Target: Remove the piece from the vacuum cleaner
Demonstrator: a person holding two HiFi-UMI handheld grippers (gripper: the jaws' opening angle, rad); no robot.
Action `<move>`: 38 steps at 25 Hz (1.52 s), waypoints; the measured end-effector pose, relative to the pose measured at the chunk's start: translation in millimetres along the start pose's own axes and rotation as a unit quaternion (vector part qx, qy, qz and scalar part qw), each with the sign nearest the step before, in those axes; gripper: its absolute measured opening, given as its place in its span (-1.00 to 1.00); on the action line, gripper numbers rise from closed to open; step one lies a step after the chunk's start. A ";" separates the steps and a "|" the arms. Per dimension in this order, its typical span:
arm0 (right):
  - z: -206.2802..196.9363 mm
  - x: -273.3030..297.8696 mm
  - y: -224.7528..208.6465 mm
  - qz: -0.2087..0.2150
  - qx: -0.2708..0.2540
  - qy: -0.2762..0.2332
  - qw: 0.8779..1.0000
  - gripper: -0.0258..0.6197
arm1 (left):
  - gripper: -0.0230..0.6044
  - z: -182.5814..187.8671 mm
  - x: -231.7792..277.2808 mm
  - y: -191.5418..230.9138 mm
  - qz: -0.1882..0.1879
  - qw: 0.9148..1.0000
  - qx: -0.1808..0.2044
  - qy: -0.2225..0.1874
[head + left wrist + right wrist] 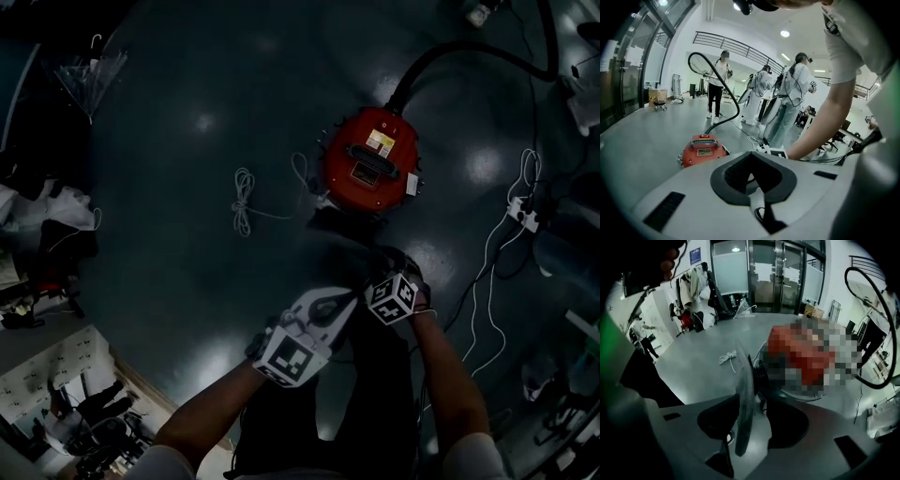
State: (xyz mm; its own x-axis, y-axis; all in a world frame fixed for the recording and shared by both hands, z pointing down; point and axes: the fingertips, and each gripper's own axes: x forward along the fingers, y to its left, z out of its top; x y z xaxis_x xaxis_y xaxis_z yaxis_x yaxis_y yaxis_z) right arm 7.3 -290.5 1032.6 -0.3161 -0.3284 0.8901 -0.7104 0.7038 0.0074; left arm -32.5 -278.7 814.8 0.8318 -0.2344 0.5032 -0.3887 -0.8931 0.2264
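Note:
The red vacuum cleaner (pixel 370 159) stands on the dark floor, and its black hose (pixel 469 52) curves away to the upper right. My left gripper (pixel 339 302) hovers just short of it. In the left gripper view the vacuum cleaner (pixel 703 150) lies ahead to the left, and the left gripper (pixel 752 176) has its dark pads together with nothing between them. My right gripper (pixel 386 267) points steeply down at the vacuum's near side. In its own view the right gripper (pixel 759 404) stands open, with a black ribbed part (pixel 761 375) just beyond the jaws. Whether it touches that part I cannot tell.
A coiled white cord (pixel 244 202) lies on the floor left of the vacuum. A power strip with white cables (pixel 520 216) is at the right. Clothes and clutter (pixel 37 220) fill the left edge. Several people (pixel 787 93) stand beyond the vacuum.

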 end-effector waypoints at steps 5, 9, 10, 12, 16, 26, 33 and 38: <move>-16.3 31.4 1.5 0.010 -0.040 0.041 0.998 -0.44 | -0.91 -14.6 -0.3 11.5 0.005 1.000 -0.004 0.005; -20.1 35.1 6.9 0.014 -0.065 0.051 0.996 -0.81 | -0.91 -11.0 -3.1 15.8 0.007 1.000 -0.004 0.004; -20.1 34.2 7.0 0.014 -0.069 0.052 0.996 -0.83 | -0.91 -9.1 -3.8 17.1 0.009 1.000 -0.004 0.001; -19.8 31.2 8.4 0.013 -0.085 0.053 0.995 -0.84 | -0.91 -5.2 -6.6 17.3 0.013 1.000 -0.009 -0.004; -14.3 25.2 20.3 0.026 -0.119 0.051 0.991 -0.84 | -0.91 -4.3 -15.2 10.5 0.011 1.000 -0.013 0.006; -3.9 25.9 69.1 0.048 -0.273 0.028 0.960 -0.85 | -0.91 -15.5 -29.1 1.1 0.016 0.999 -0.022 0.017; 11.8 -1.6 82.0 0.049 -0.236 0.017 0.970 -0.84 | -0.91 -3.9 -50.6 0.4 0.023 0.999 -0.029 0.014; 49.2 -81.8 91.7 0.041 -0.191 0.010 0.981 -0.84 | -0.91 37.7 -101.3 -20.5 0.024 0.999 -0.033 0.005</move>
State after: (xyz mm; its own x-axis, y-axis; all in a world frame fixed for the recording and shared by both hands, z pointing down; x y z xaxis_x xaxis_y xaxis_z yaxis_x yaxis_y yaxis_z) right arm -62.9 -230.1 938.1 -0.3471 -0.2514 0.9035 -0.3942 0.9133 0.1027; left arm -93.8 -251.1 727.7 0.8080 -0.2728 0.5223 -0.4539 -0.8533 0.2566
